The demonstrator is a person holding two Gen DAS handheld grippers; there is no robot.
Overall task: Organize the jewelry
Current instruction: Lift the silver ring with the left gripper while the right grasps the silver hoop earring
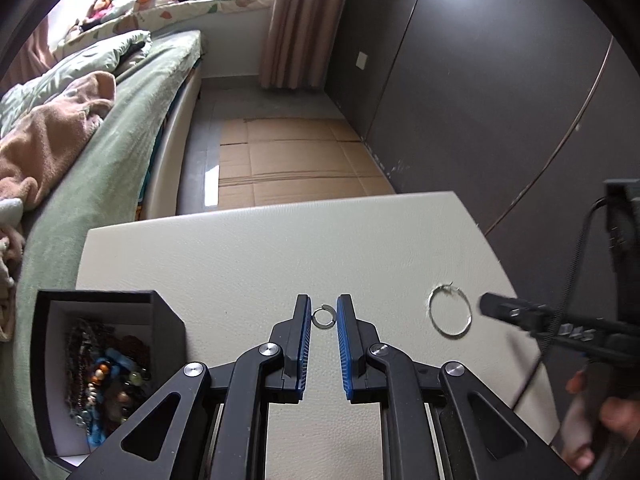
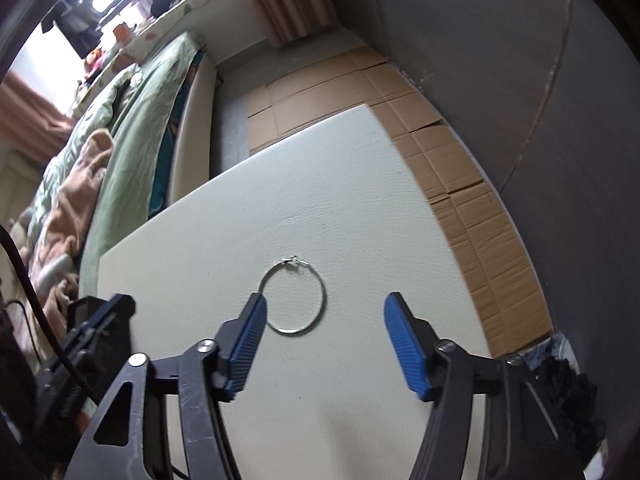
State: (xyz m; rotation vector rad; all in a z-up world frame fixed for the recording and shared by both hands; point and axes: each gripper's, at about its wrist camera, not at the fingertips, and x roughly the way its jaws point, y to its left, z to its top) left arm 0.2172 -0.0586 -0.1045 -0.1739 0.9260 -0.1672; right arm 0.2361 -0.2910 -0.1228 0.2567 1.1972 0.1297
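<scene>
A small silver ring [image 1: 323,317] sits between the blue pads of my left gripper [image 1: 323,312], which is shut on it just above the white table [image 1: 240,256]. A large thin silver hoop [image 1: 449,311] lies flat on the table to the right. In the right wrist view the hoop [image 2: 294,298] lies under my right gripper [image 2: 326,300]. That gripper is open, with its left fingertip [image 2: 256,308] over the hoop's left edge and its right fingertip well clear of it. A black open box [image 1: 168,320] at the left holds several beaded pieces of jewelry [image 1: 104,376].
A bed with green bedding [image 1: 120,128] runs along the table's left side. Flattened cardboard [image 1: 296,160] covers the floor beyond the far edge, and a dark wall [image 1: 480,100] stands on the right. A dark bundle [image 2: 568,392] lies off the table's right edge.
</scene>
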